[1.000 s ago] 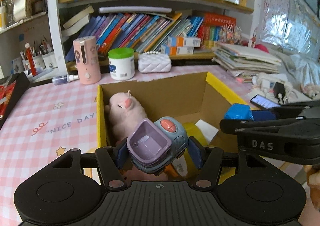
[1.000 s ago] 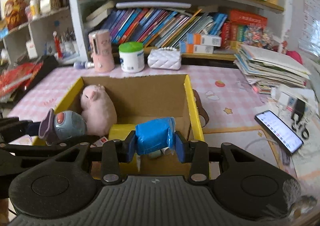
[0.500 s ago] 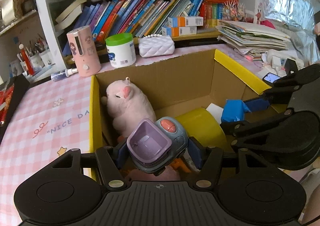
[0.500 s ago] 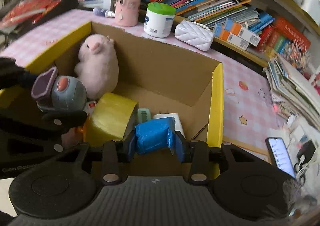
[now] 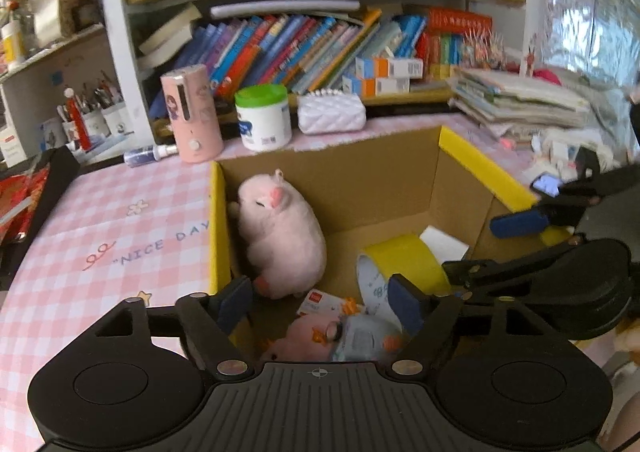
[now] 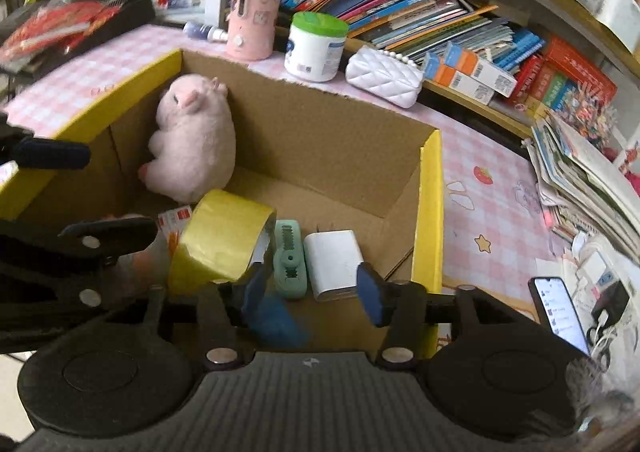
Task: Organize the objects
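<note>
Both grippers hang over the cardboard box point(image 5: 344, 172). The left gripper point(image 5: 320, 302) has just been opening; its jaws stand apart, the toy car point(image 5: 368, 336) lying below them at lower centre. The right gripper point(image 6: 312, 288) likewise has been opening, the blue packet point(image 6: 276, 322) blurred beneath its parted jaws.

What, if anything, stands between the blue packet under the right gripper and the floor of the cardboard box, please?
Nothing visible does: the blue packet lies below the open right gripper, inside the cardboard box, beside the green clip.
</note>
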Action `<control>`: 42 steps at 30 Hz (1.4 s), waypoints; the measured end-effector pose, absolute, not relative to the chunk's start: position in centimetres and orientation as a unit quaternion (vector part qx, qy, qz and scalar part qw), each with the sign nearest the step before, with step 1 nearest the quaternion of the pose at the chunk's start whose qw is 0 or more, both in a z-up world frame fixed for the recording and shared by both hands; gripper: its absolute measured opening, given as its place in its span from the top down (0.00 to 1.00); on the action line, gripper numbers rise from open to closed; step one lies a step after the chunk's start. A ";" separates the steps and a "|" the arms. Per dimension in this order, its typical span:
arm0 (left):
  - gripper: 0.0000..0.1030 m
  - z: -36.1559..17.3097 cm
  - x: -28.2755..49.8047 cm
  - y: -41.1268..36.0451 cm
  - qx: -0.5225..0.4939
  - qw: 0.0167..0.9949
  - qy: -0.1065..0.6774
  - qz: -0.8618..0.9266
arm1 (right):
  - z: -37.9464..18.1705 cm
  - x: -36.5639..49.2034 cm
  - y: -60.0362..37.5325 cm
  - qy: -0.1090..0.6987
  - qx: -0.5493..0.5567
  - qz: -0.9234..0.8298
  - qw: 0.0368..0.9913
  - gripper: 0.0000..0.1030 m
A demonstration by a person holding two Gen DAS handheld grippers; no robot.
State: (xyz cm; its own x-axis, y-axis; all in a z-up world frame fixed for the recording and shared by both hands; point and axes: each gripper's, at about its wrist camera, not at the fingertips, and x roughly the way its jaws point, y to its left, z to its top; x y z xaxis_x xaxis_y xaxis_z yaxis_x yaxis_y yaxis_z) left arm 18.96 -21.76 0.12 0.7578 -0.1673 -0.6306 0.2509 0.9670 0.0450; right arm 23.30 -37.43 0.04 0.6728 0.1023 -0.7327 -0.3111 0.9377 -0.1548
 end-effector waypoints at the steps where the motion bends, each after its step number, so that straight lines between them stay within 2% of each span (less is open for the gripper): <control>1: 0.22 0.4 18.7 -21.6 0.060 0.938 0.324 -0.111 | 0.3 22.9 -37.6 0.383 -0.126 0.111 0.909 0.50; 4: 0.19 1.2 17.4 -21.2 0.053 0.944 0.307 -0.107 | 1.0 21.6 -37.8 0.367 -0.098 0.095 0.920 0.47; 12: 0.07 2.7 13.5 -18.8 0.039 0.959 0.272 -0.076 | 3.4 16.7 -36.8 0.316 -0.032 0.037 0.948 0.29; 20: 0.04 2.5 9.4 -15.3 0.039 0.960 0.274 -0.041 | 3.5 12.1 -33.7 0.310 0.020 -0.012 0.950 0.15; 27: 0.03 1.4 6.1 -12.3 0.038 0.952 0.302 -0.028 | 3.2 8.1 -30.8 0.307 0.030 -0.027 0.951 0.08; 42: 0.03 0.0 0.8 -8.6 0.037 0.937 0.346 -0.013 | 2.0 1.2 -24.8 0.325 0.021 -0.009 0.946 0.00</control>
